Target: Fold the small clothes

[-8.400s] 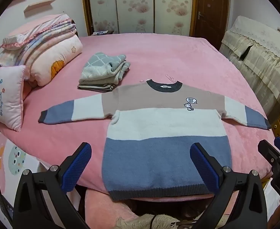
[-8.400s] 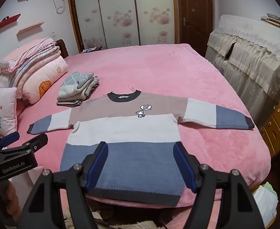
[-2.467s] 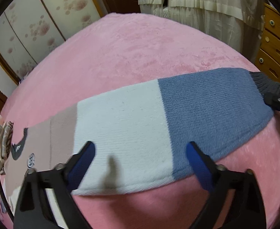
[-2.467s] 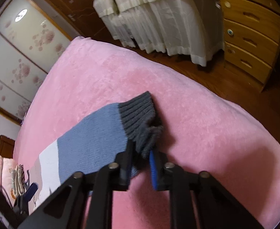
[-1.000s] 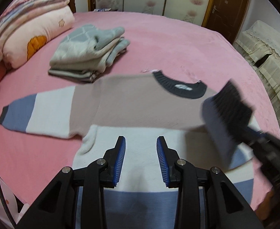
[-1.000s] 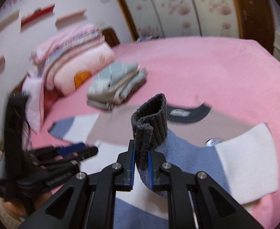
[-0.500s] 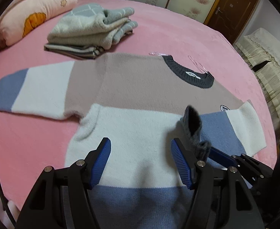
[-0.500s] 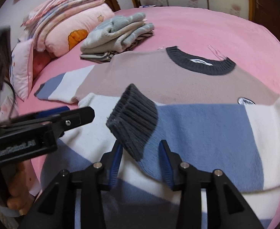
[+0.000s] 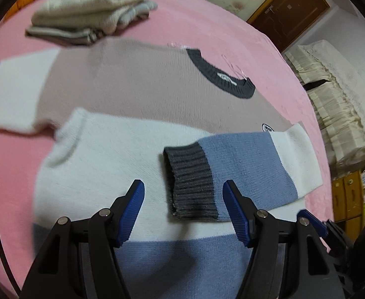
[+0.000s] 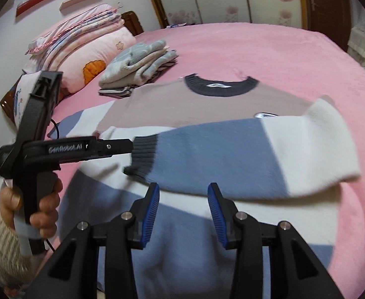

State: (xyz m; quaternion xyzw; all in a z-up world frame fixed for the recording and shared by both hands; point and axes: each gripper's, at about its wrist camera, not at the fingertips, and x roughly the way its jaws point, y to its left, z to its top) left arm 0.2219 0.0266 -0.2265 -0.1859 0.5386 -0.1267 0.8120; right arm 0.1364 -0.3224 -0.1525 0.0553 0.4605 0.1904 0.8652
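Folding sweater: one sleeve lying across the chest, nothing gripped

Sweater (image 9: 122, 94) lies flat, front up, on the pink bed (image 9: 207, 20), collar (image 9: 222, 77) at the far side. Right-hand sleeve (image 9: 244, 164) is folded inward over the white chest band, dark cuff (image 9: 190, 182) near the middle. Other sleeve (image 9: 15, 92) is stretched out to the left.

Left gripper (image 9: 183, 208): jaws spread wide, empty, hovering just near of the cuff. In the right wrist view its tip sits right at the cuff edge; contact unclear.

Right gripper (image 10: 183, 215): jaws spread, empty, just near of the folded sleeve's blue part.

Folded clothes stack (image 10: 137, 67) sits far-left of the sweater; pillows (image 10: 83, 44) beyond it.
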